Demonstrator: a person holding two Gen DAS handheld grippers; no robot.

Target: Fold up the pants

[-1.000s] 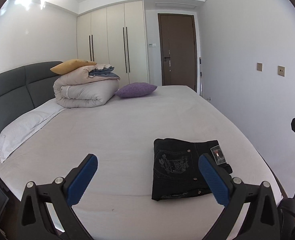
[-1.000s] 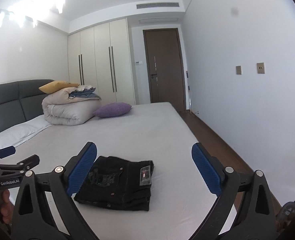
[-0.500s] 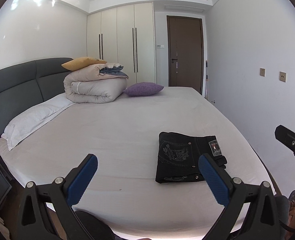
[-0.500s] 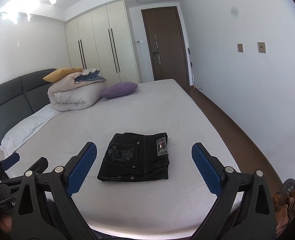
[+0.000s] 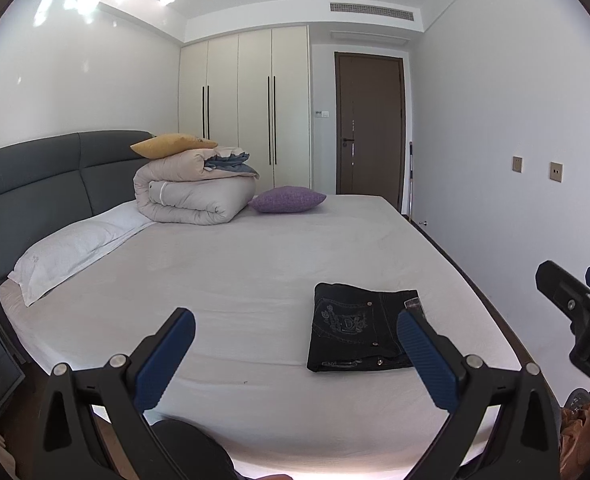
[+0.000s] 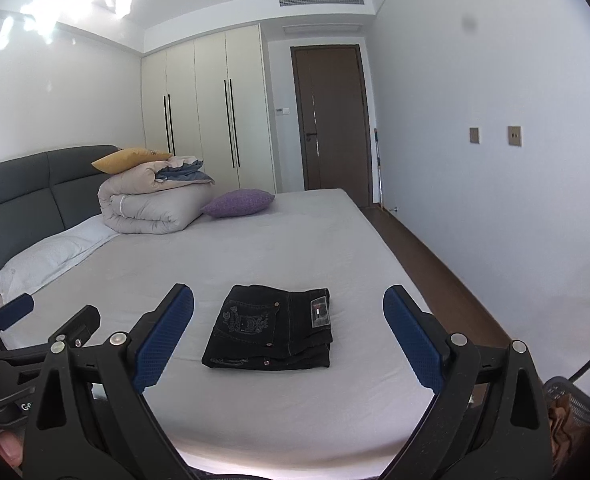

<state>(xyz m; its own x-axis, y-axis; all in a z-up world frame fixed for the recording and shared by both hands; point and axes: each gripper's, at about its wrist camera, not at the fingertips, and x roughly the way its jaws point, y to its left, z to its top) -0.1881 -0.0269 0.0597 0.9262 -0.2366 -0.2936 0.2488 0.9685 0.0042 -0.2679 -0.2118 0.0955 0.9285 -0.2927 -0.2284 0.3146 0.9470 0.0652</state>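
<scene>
We see the left gripper (image 5: pixel 295 354) held level above the near edge of the bed (image 5: pixel 235 272), its blue fingers (image 5: pixel 163 364) spread wide apart with nothing between them. The right gripper (image 6: pixel 289 336) is held the same way, just beside the left one, its fingers (image 6: pixel 413 344) also wide apart and empty. Both point toward the far end of the room, clear of the sheet.

The pants (image 6: pixel 271 330) lie on the bed near its front edge, folded into a compact dark rectangle with a back pocket and a label facing up. From the right wrist view we find them framed between the fingers but farther off, not touched. From the left wrist view they sit to the right, partly behind the right-hand finger.

A rolled quilt (image 5: pixel 191 196) and a purple cushion (image 5: pixel 287 199) rest by the headboard, well apart from the pants.
</scene>
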